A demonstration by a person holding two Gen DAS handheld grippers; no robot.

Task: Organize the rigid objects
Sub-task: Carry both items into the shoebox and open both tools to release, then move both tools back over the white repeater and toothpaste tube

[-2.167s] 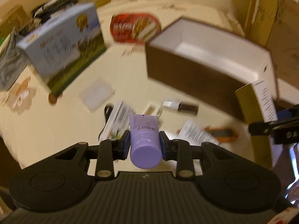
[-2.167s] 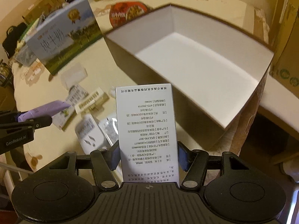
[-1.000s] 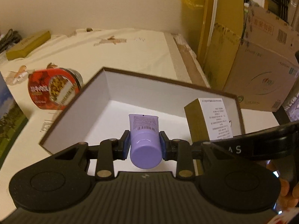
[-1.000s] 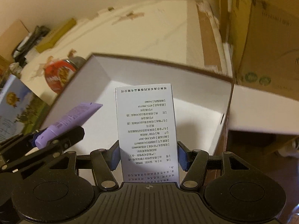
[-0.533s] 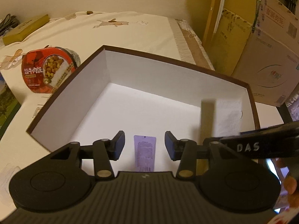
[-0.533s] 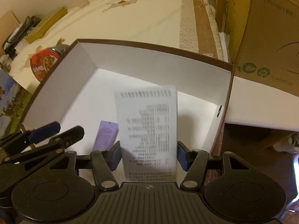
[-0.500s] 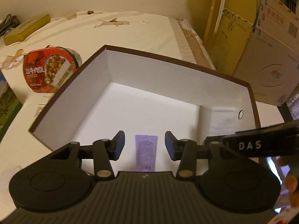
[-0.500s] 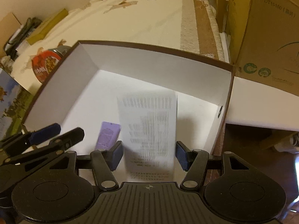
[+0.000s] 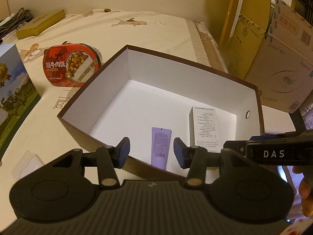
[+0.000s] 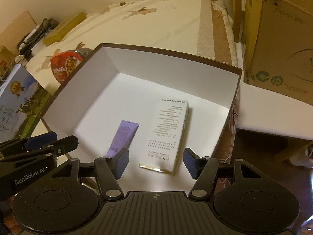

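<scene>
A brown box with a white inside (image 9: 109, 90) (image 10: 78, 90) sits on the cream tablecloth. A purple tube (image 9: 161, 146) (image 10: 123, 138) lies flat on its floor near the front wall. A white carton with printed text (image 9: 205, 126) (image 10: 168, 135) lies beside it, to the right. My left gripper (image 9: 151, 153) is open and empty above the box's near edge, over the tube. My right gripper (image 10: 156, 162) is open and empty above the carton's near end. The left gripper also shows at the left of the right wrist view (image 10: 39, 143).
A red instant-rice bowl (image 9: 68, 66) and a blue-green milk carton box (image 9: 11, 90) stand left of the brown box. A yellow flat box (image 9: 39, 24) lies at the back. Cardboard boxes (image 9: 277, 62) stand to the right. A clear plastic piece (image 9: 27, 163) lies front left.
Both grippers have opened and released their loads. The purple tube and the white carton dropped and now lie flat on the box floor. Both grippers have pulled back a little.
</scene>
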